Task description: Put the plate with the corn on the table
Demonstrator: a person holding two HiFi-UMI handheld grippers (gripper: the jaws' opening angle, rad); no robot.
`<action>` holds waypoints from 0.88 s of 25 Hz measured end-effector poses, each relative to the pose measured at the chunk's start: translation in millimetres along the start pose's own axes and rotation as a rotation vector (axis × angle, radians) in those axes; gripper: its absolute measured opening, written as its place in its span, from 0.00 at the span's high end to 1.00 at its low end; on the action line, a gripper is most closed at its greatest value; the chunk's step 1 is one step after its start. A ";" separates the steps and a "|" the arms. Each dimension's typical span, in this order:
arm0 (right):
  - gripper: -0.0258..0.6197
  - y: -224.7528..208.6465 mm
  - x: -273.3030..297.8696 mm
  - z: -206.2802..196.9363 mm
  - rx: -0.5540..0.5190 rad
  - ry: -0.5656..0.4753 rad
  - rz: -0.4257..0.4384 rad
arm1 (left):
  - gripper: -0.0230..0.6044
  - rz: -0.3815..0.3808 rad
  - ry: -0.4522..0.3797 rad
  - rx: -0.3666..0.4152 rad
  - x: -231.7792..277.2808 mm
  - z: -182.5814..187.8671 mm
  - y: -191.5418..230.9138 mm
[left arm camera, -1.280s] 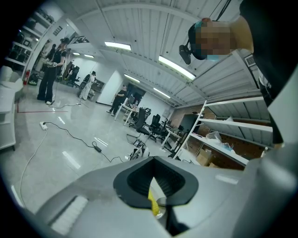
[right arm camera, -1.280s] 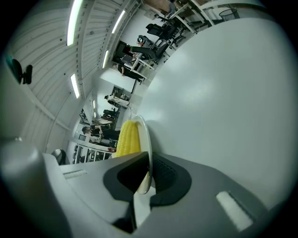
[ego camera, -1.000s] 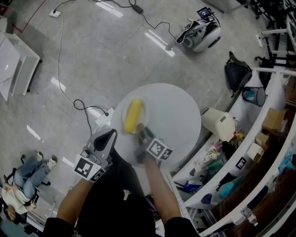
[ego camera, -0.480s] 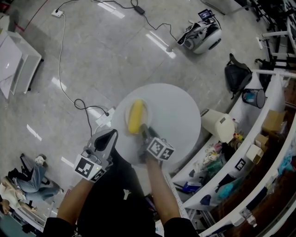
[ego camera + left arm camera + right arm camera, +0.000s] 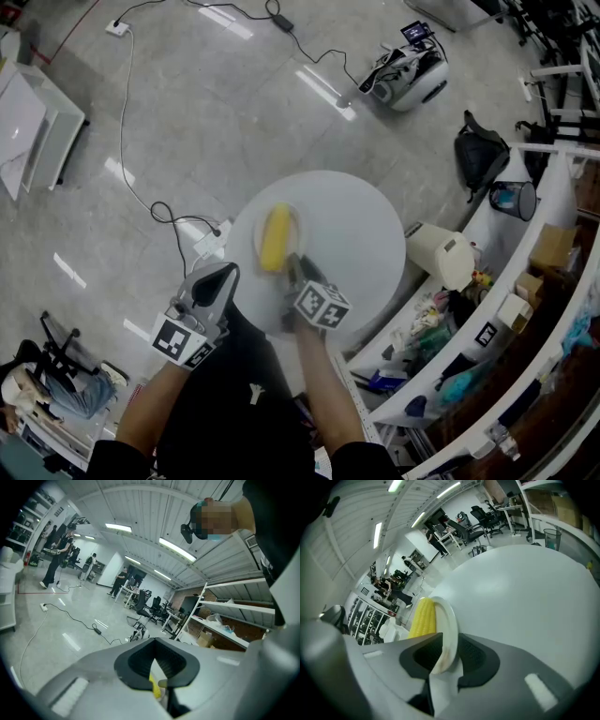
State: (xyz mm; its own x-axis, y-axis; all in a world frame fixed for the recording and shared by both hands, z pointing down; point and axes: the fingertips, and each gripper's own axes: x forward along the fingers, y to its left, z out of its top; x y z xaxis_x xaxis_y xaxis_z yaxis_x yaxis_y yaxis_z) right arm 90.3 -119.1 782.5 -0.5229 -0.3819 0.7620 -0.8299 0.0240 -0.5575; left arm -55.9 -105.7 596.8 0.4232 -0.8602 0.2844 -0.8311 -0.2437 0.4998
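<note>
Your right gripper (image 5: 443, 656) is opening its jaws around the near rim of the white plate (image 5: 449, 625). The rim is sitting between the pads, with a gap showing on one side; whether the other pad is touching the rim is hard to tell from this angle. The plate is resting flat on the round white table (image 5: 361, 234), toward the table's left side, and the corn (image 5: 275, 237) is lying lengthwise on it, pointing away from you. In the head view your right gripper (image 5: 292, 265) is reaching onto the table at the plate's near edge. Your left gripper (image 5: 220, 274) is hovering just off the table's left edge, near the plate but not touching it; its jaws are standing slightly apart with nothing between them, and the corn is showing through the narrow gap. A black cable (image 5: 141, 178) is trailing across the grey floor beyond the table, and curved shelves (image 5: 525, 309) crowded with boxes are running along your right.
</note>
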 end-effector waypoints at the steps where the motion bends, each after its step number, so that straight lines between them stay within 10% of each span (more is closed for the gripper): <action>1: 0.78 -0.1 -1.2 1.4 0.000 -0.004 -0.001 | 0.96 -0.003 -0.002 0.004 -0.2 -0.2 -0.1; 22: 0.94 10.4 -31.7 3.7 -0.042 -0.055 -0.037 | 0.96 0.008 -0.043 0.036 -15.8 15.6 -17.8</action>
State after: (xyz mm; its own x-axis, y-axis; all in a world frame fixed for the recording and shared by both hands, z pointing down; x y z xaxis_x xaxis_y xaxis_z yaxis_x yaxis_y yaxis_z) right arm 98.9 -110.1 751.3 -0.4811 -0.4334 0.7621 -0.8565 0.0468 -0.5140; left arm -53.4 -94.7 570.6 0.4010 -0.8805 0.2527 -0.8475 -0.2518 0.4672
